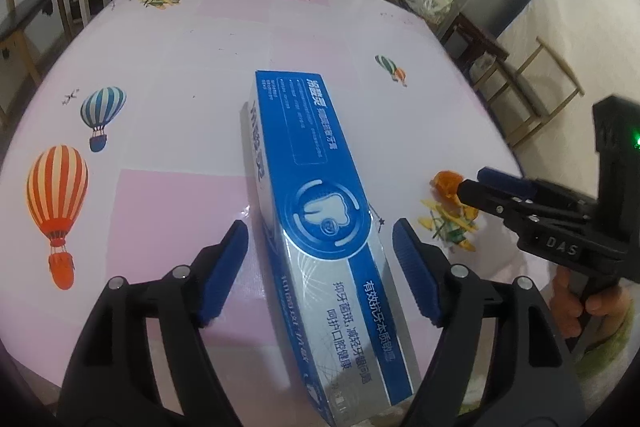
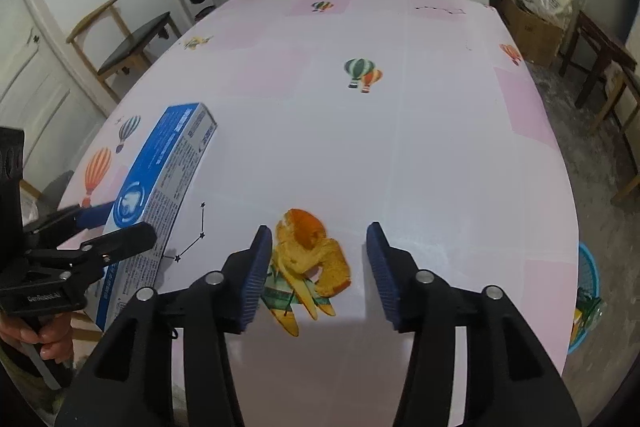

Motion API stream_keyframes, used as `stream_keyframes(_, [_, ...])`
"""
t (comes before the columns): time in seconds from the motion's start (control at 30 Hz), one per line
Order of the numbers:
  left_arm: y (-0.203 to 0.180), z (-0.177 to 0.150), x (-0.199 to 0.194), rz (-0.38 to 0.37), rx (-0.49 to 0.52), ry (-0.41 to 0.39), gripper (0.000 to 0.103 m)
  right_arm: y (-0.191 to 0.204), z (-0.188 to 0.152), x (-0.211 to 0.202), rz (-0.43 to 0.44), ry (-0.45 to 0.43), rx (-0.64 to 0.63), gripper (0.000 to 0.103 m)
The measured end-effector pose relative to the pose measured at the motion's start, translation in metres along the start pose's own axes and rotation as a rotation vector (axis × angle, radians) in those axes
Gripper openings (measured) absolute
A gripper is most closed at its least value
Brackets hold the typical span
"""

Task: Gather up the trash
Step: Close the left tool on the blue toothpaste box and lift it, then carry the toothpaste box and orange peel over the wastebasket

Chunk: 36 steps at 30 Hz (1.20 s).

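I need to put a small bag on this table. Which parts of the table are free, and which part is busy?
The far half of the table, beyond the toothpaste box and the orange peel, is bare. So is the right side past the peel. The near edge is crowded: the left gripper straddles the box and the right gripper straddles the peel.

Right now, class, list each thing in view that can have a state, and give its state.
Toothpaste box: closed, lying flat on the table, between open jaws, ungripped.
Orange peel: loose on the table, between open jaws, ungripped.
Left gripper: open.
Right gripper: open.
Blue basket: on the floor, holding litter.
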<state>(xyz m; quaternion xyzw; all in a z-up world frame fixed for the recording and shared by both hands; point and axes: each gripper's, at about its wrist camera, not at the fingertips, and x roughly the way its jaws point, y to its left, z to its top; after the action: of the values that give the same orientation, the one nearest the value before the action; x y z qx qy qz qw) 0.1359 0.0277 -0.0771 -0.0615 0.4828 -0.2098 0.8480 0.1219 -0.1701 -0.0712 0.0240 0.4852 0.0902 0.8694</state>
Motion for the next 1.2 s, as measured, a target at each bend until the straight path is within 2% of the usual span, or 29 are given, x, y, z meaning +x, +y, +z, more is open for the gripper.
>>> stream_keyframes(0.17, [-0.008, -0.004, 0.001, 0.07, 0.039, -0.002, 0.07, 0.008, -0.004, 0.013, 0.0, 0.023, -0.041, 0.05])
stream_keyframes(0.2, [-0.008, -0.005, 0.001, 0.088, 0.048, -0.005, 0.068, 0.011, -0.005, 0.013, -0.012, 0.014, -0.058, 0.048])
stream_keyframes(0.27, [-0.01, -0.006, 0.0, 0.114, 0.065, -0.015, 0.059, 0.016, -0.007, 0.014, -0.039, 0.005, -0.09, 0.034])
stream_keyframes(0.3, [-0.01, -0.007, -0.001, 0.126, 0.068, -0.019, 0.054, 0.017, -0.007, 0.013, -0.042, 0.004, -0.098, 0.031])
stream_keyframes(0.37, [-0.009, -0.008, -0.002, 0.142, 0.066, -0.028, 0.052, 0.016, -0.007, 0.013, -0.034, 0.004, -0.094, 0.022])
stream_keyframes(0.47, [-0.008, -0.008, -0.004, 0.144, 0.05, -0.033, 0.049, 0.005, -0.007, 0.008, 0.02, -0.007, -0.035, 0.015])
stream_keyframes(0.73, [-0.028, 0.0, -0.021, 0.116, 0.055, -0.076, 0.046, -0.043, -0.02, -0.025, 0.155, -0.086, 0.154, 0.012])
stream_keyframes(0.87, [-0.055, 0.011, -0.029, 0.028, 0.077, -0.094, 0.046, -0.077, -0.033, -0.062, 0.182, -0.186, 0.253, 0.012])
stream_keyframes(1.0, [-0.105, 0.029, -0.03, -0.108, 0.133, -0.089, 0.046, -0.131, -0.059, -0.112, 0.129, -0.313, 0.386, 0.012])
stream_keyframes(1.07, [-0.135, 0.037, -0.028, -0.175, 0.174, -0.079, 0.046, -0.164, -0.079, -0.138, 0.071, -0.373, 0.465, 0.012])
stream_keyframes(1.13, [-0.166, 0.043, -0.019, -0.262, 0.185, -0.035, 0.046, -0.198, -0.107, -0.166, -0.008, -0.428, 0.554, 0.012])
stream_keyframes(1.2, [-0.204, 0.05, 0.002, -0.375, 0.178, 0.056, 0.046, -0.227, -0.133, -0.184, -0.052, -0.458, 0.639, 0.012])
